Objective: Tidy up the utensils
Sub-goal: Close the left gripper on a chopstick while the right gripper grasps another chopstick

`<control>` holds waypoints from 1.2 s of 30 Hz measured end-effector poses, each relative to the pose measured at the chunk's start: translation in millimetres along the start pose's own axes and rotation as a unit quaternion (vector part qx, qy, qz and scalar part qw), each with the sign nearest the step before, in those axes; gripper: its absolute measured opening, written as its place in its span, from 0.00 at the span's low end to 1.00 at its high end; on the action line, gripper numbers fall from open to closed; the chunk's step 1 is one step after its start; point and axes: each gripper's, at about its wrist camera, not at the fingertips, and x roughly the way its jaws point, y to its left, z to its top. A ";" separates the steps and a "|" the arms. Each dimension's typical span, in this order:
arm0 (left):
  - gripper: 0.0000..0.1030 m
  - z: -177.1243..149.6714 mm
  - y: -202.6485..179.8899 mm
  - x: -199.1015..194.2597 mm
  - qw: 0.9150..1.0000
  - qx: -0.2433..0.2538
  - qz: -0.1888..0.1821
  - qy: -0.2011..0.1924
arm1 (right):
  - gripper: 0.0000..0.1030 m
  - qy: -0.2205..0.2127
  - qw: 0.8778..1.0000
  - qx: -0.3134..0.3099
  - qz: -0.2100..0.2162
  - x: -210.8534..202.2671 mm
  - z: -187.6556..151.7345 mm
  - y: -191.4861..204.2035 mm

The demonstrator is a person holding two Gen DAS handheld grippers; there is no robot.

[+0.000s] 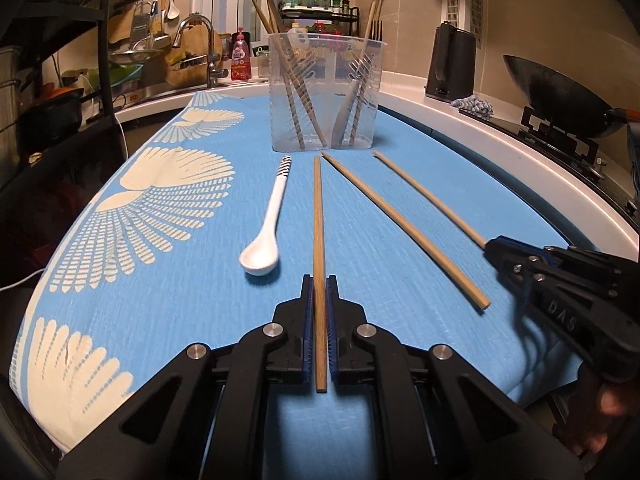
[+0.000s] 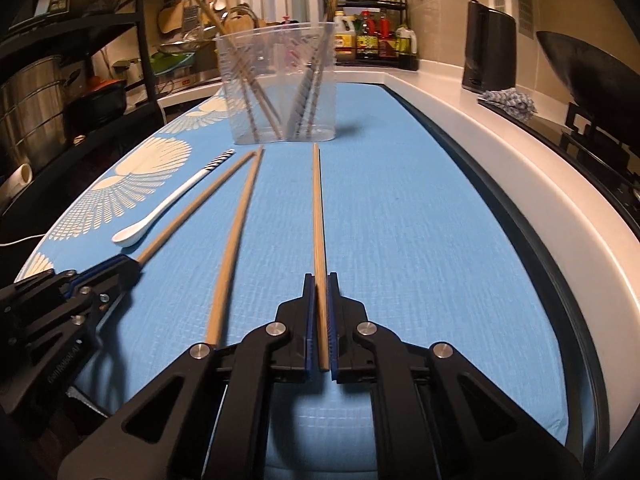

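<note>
Both grippers, left gripper (image 1: 320, 284) & right gripper (image 2: 320, 282), each pinching a chopstick (image 1: 319, 240) lengthwise, tips aimed at clear cup (image 1: 326, 92).

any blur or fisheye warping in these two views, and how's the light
Left wrist view: warm dim indoor light, blue mat edges bow outward, right gripper smeared at its lower edge. Right wrist view: same amber cast, counter edge curves strongly, left gripper slightly soft, clear container sharp.
</note>
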 end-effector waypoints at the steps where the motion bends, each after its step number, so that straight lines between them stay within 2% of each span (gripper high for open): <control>1: 0.06 0.2 4.0 0.8 1.000 0.001 -0.006 0.000 | 0.06 0.000 1.000 0.004 -0.002 0.3 0.1 -2.1; 7: 0.06 0.5 19.1 5.0 1.000 -0.011 -0.010 -0.001 | 0.07 0.000 1.000 0.011 -0.006 0.3 -0.9 -5.8; 36: 0.06 -9.5 12.6 -4.3 1.000 -0.016 0.011 -0.020 | 0.09 0.000 1.000 0.010 -0.004 0.3 -0.1 -5.8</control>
